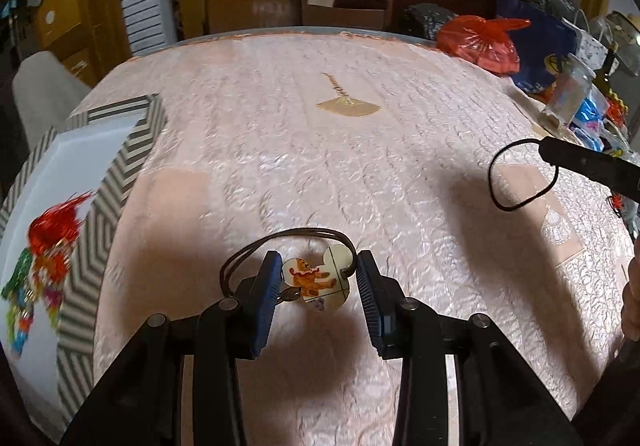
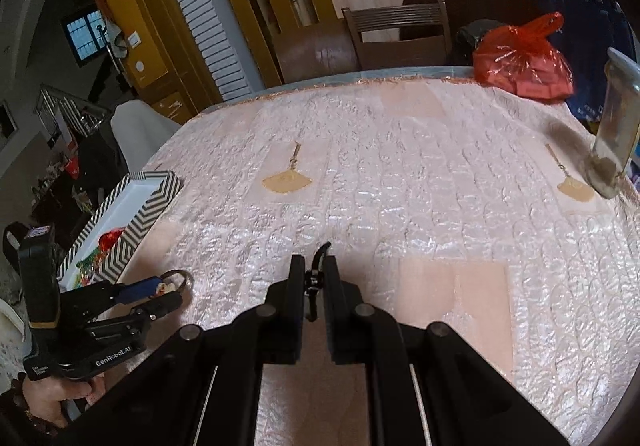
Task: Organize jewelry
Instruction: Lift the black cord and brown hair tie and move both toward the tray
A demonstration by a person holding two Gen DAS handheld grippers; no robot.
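Observation:
My left gripper (image 1: 316,266) has its blue pads (image 1: 268,286) closed on a mouse-head pendant (image 1: 316,282) with a cartoon picture. The pendant's brown cord (image 1: 288,238) loops out in front, just above the pink tablecloth (image 1: 320,149). The right wrist view shows that gripper (image 2: 168,292) at the lower left with the pendant (image 2: 166,288) in it. My right gripper (image 2: 314,266) is shut on a thin black cord (image 2: 320,252). In the left wrist view it (image 1: 546,145) reaches in from the right, and the black cord's loop (image 1: 520,173) hangs from its tip.
A zigzag-patterned tray (image 1: 116,165) (image 2: 140,213) with a white inside stands at the left and holds red and multicoloured beaded pieces (image 1: 44,250). Gold fan shapes (image 2: 286,181) (image 2: 576,187) show on the cloth. A red bag (image 2: 524,61), a glass jar (image 2: 612,133) and clutter fill the right; a chair (image 2: 400,33) stands behind.

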